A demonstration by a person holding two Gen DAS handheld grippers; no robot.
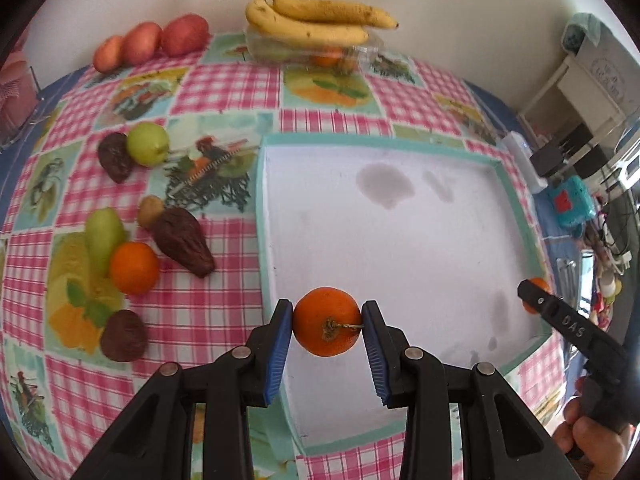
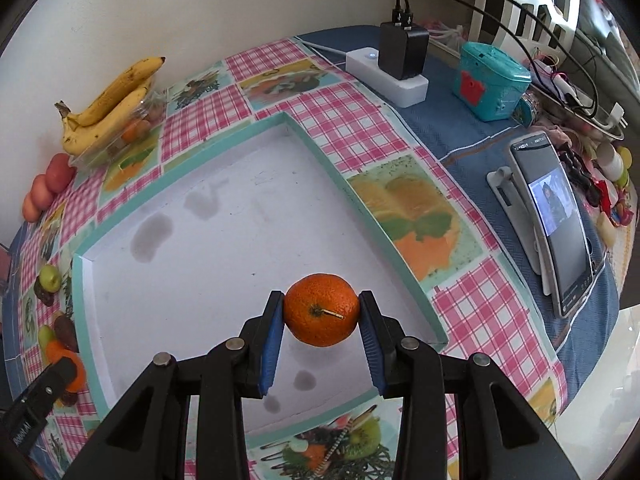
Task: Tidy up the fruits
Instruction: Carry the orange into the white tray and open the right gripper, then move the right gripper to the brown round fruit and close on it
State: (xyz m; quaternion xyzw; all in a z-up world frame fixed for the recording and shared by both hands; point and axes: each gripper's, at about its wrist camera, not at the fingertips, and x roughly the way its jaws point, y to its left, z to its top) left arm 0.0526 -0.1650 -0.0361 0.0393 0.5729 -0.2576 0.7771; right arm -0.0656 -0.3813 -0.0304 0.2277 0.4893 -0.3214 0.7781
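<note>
Glossy checked oilcloth (image 1: 224,88) on counter; matt white tray (image 1: 400,240), stained. Oranges (image 1: 327,321) (image 2: 321,310) dimpled, shiny peel. Tongs (image 1: 327,334) matt black plastic, ribbed blue pads (image 1: 279,354), metal rivets. Bananas (image 1: 316,20) speckled, smooth.

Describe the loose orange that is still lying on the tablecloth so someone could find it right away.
Start at the white tray with the teal rim and look to the pink checked tablecloth on its left. In the fruit cluster there, the orange touches a pale green pear. It is the only round, bright orange fruit among green and brown ones.
</note>
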